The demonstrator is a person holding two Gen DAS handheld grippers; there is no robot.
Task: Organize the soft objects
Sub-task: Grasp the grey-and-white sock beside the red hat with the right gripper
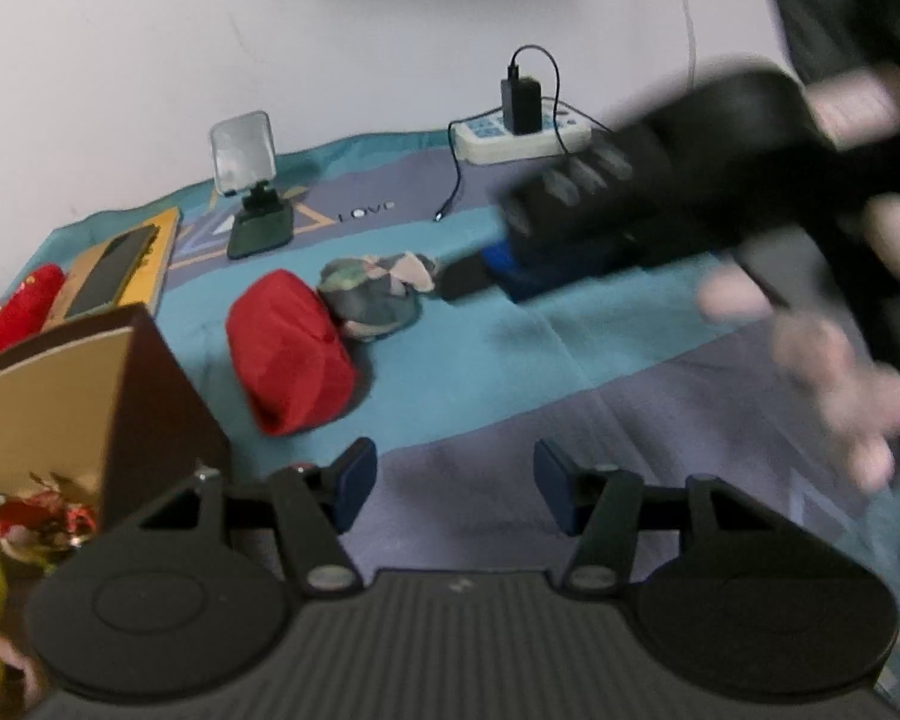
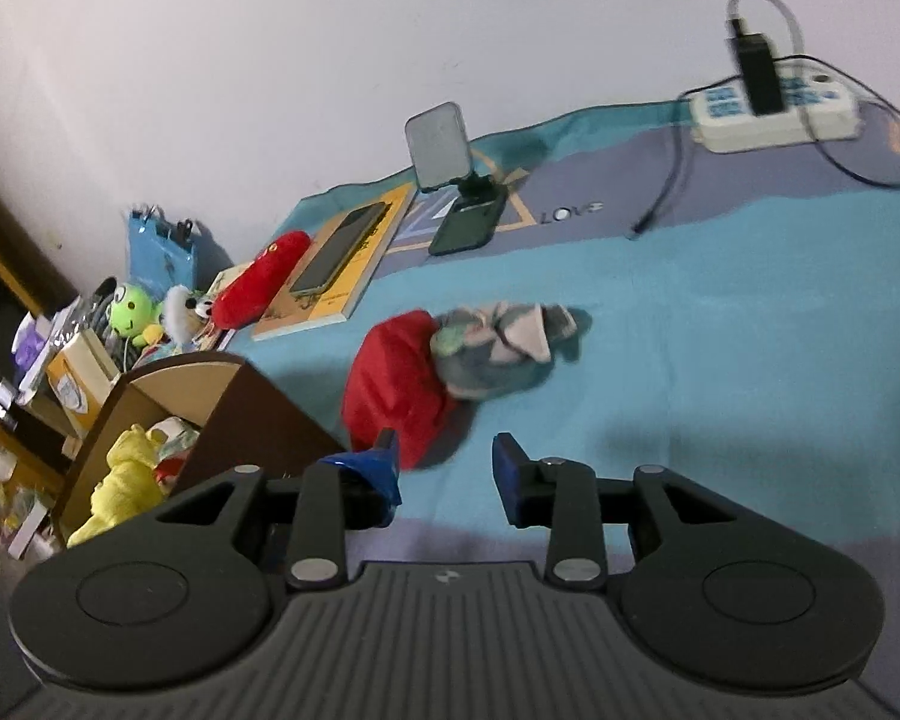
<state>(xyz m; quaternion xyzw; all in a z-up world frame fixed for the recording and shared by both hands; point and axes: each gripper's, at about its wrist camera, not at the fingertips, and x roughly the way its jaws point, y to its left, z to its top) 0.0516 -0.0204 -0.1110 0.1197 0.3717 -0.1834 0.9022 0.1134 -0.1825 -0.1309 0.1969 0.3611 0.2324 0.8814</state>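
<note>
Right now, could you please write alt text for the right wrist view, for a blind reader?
The open, empty right gripper hovers over a teal blanket, just before a red cloth bundle touching a camouflage bundle. A brown box of plush toys is at the left.

Two soft bundles (image 2: 405, 387) (image 2: 498, 354) lie touching mid-blanket (image 2: 720, 330); the box (image 2: 228, 414) sits to their left, toys (image 2: 123, 480) inside it; behind them the phone stand (image 2: 450, 180), power strip (image 2: 774, 114) far right.

A crumpled red cloth (image 2: 399, 387) lies on the teal blanket (image 2: 720, 330), touching a bunched camouflage-patterned cloth (image 2: 492, 348) (pinkish patches showing).
</note>
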